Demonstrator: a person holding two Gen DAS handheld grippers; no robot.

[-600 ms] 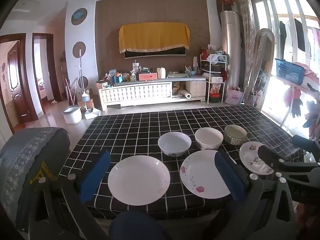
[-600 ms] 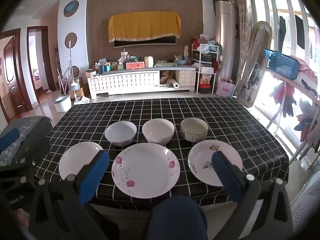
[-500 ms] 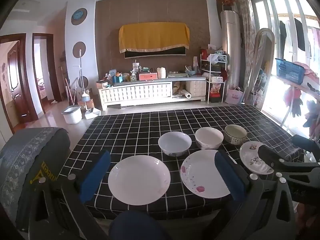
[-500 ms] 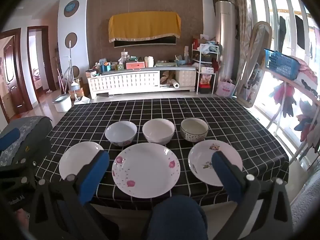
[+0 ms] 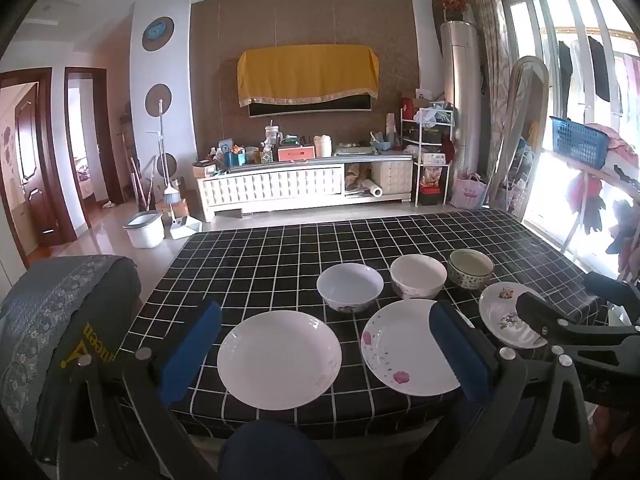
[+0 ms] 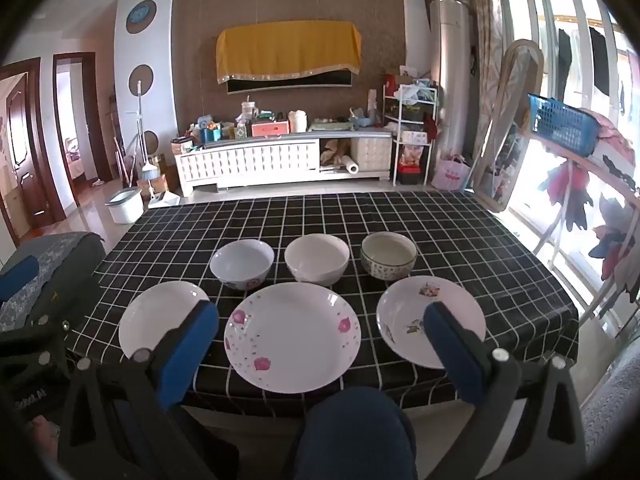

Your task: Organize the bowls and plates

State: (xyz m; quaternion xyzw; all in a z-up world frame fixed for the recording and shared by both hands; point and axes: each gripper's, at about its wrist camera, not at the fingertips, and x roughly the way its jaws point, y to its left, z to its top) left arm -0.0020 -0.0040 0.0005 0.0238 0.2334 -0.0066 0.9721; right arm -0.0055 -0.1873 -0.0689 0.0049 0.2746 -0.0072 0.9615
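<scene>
Right wrist view: three plates line the near edge of the surface [image 6: 460, 232], a plain white plate [image 6: 160, 320], a pink-flowered plate [image 6: 292, 336] and a small floral plate [image 6: 432, 312], with three bowls [image 6: 316, 258] in a row just behind them. A black grid cloth covers the surface. Right gripper [image 6: 320, 356] and left gripper [image 5: 324, 356] both hover at that edge, fingers spread, holding nothing. Beyond stand a white cabinet [image 6: 280, 160], a yellow-draped screen [image 6: 288, 54] and bright windows [image 6: 560, 80].
</scene>
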